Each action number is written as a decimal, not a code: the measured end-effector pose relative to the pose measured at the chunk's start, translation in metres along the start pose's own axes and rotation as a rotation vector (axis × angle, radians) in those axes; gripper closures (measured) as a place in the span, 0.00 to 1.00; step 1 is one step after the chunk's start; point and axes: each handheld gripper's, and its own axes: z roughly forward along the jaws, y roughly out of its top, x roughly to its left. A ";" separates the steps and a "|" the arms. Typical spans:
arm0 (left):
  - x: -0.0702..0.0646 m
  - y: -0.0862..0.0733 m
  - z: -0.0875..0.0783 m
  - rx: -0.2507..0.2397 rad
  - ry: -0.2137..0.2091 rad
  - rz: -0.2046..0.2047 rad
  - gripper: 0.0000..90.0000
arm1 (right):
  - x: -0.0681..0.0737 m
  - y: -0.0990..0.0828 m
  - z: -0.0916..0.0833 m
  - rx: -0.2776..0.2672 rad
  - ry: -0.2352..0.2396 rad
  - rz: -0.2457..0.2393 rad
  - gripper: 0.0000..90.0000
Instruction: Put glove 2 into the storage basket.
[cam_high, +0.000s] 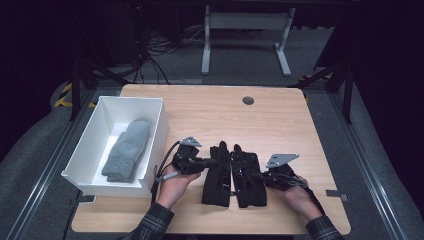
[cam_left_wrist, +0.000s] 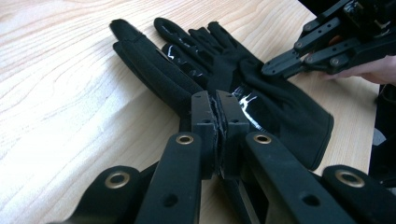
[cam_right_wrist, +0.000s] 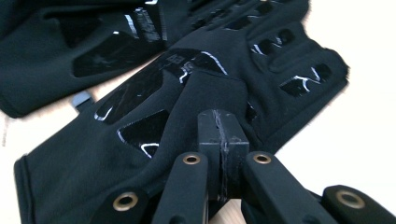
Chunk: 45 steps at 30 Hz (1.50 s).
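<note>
Two black gloves with glossy patches lie side by side near the table's front edge, fingers pointing away. My left gripper (cam_high: 214, 161) comes in from the left and is shut on the edge of the left glove (cam_high: 216, 175); its jaws (cam_left_wrist: 217, 100) meet on that glove's (cam_left_wrist: 154, 70) fabric. My right gripper (cam_high: 254, 175) comes in from the right and is shut on the right glove (cam_high: 247, 180). Its closed jaw tips (cam_right_wrist: 218, 122) pinch a raised fold of this glove (cam_right_wrist: 205, 88). The right gripper (cam_left_wrist: 280, 65) also appears over the far glove (cam_left_wrist: 280, 107).
A white bin (cam_high: 159, 131) stands at the table's left side with a grey knitted piece (cam_high: 127, 150) inside. A round grommet (cam_high: 248, 100) sits near the wooden table's (cam_high: 280, 125) far edge. Beyond the table are cables and a white desk frame (cam_high: 245, 30).
</note>
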 end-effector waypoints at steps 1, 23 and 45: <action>0.000 0.001 0.000 -0.001 -0.002 0.000 0.98 | 0.001 0.001 0.001 -0.002 0.008 -0.003 1.00; -0.009 0.024 0.006 -0.033 -0.052 0.006 0.98 | 0.023 0.025 0.030 -0.007 0.091 -0.064 1.00; -0.021 0.026 0.033 0.016 -0.077 0.029 0.98 | 0.013 0.023 0.023 -0.032 0.069 -0.037 1.00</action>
